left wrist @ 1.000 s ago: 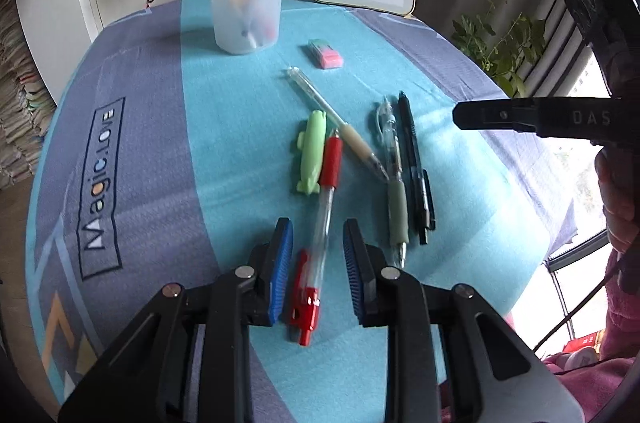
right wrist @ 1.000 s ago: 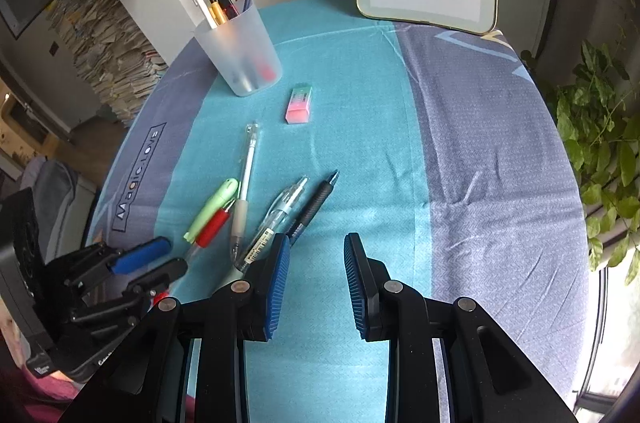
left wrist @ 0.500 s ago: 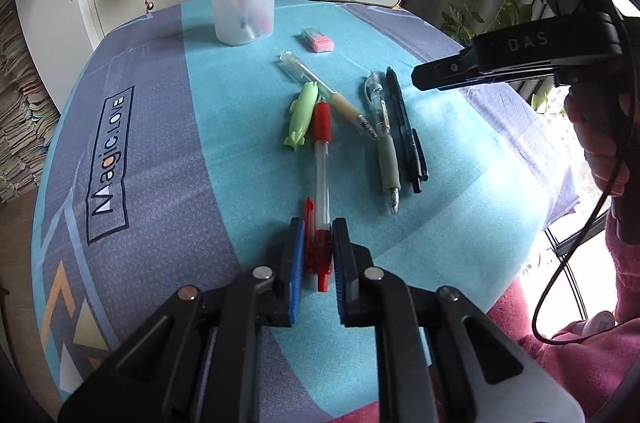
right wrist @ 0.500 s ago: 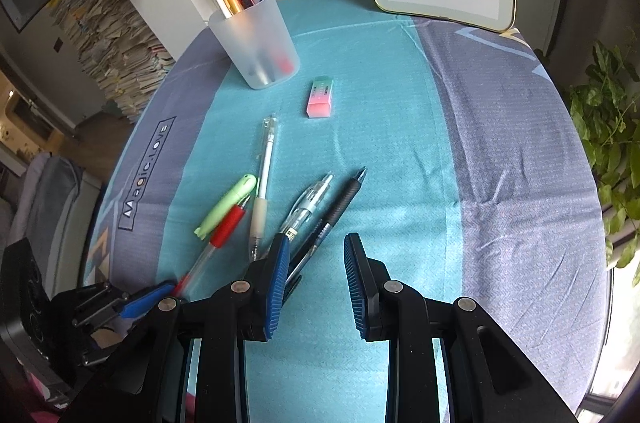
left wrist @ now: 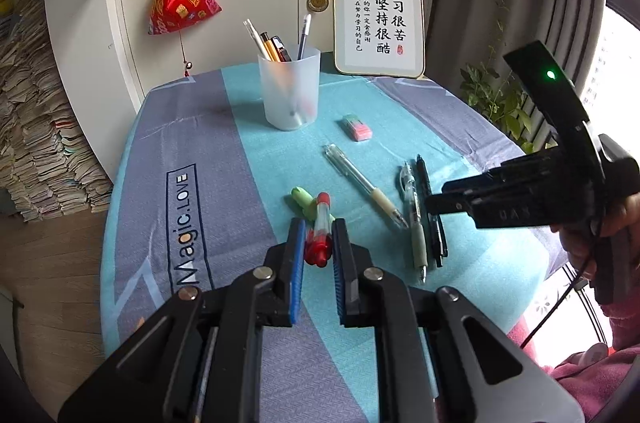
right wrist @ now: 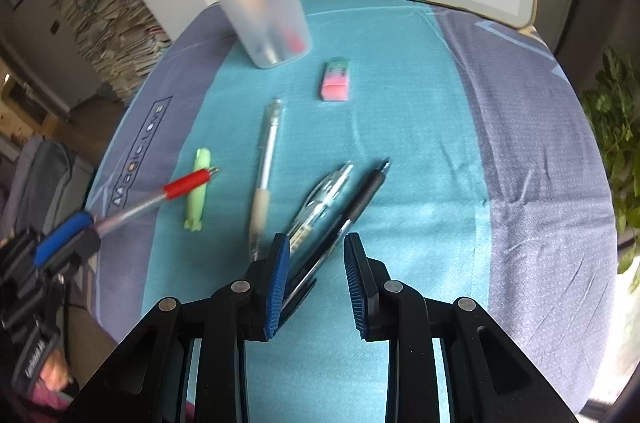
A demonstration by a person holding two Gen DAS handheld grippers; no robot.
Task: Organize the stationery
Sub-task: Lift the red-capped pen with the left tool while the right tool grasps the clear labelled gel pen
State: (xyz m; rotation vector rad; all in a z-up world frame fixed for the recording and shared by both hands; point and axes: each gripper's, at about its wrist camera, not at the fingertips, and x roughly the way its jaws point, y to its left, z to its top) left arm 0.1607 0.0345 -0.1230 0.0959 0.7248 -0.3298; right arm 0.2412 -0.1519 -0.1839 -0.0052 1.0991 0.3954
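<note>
left gripper is clamped on the red pen at lower centre, probably headed for the cup (right gripper hangs open, empty).

cup behind eraser | eraser behind pens | all on tablecloth

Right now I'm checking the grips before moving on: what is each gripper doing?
Left gripper: closed on the red pen, lifted off the table.
Right gripper: open, holding nothing.

The left gripper is clamped on a red pen. The right gripper hangs slightly parted, pointing steeply down.
</note>
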